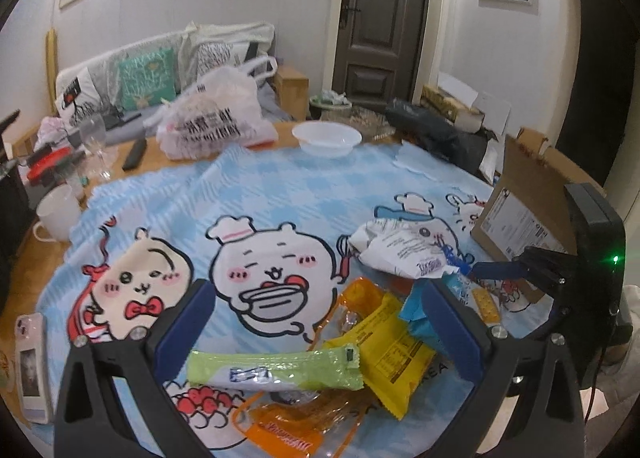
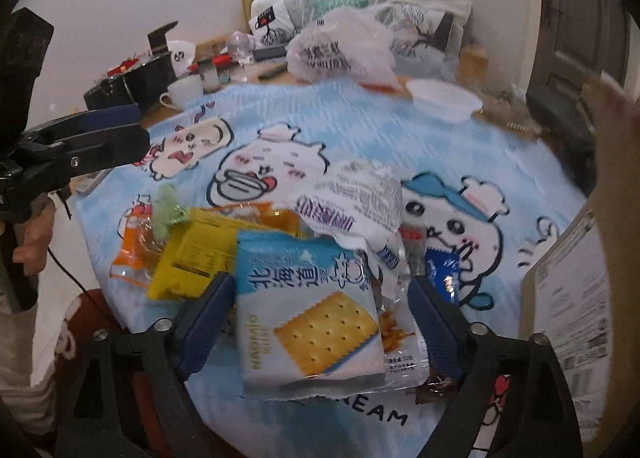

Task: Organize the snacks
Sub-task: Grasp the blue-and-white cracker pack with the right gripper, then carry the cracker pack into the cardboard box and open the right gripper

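A pile of snack packets lies on the blue cartoon cloth [image 1: 256, 194]. In the left wrist view my left gripper [image 1: 320, 294] is open over a green packet [image 1: 276, 372], a yellow packet [image 1: 390, 354] and an orange packet [image 1: 296, 426]. A crumpled white packet [image 1: 400, 246] lies beyond. In the right wrist view my right gripper [image 2: 320, 290] is open, its fingers on either side of a pale blue cracker packet [image 2: 308, 314]. The white packet [image 2: 356, 198], yellow packet [image 2: 192, 258] and a dark blue packet [image 2: 442, 274] lie around it. The left gripper [image 2: 120, 130] shows at left.
A cardboard box [image 1: 528, 210] stands at the right, also in the right wrist view [image 2: 568, 298]. A white bowl [image 1: 326, 138], a plastic bag [image 1: 216, 114], a wine glass [image 1: 96, 142] and a mug [image 1: 58, 214] stand at the far side. A phone [image 1: 32, 370] lies at left.
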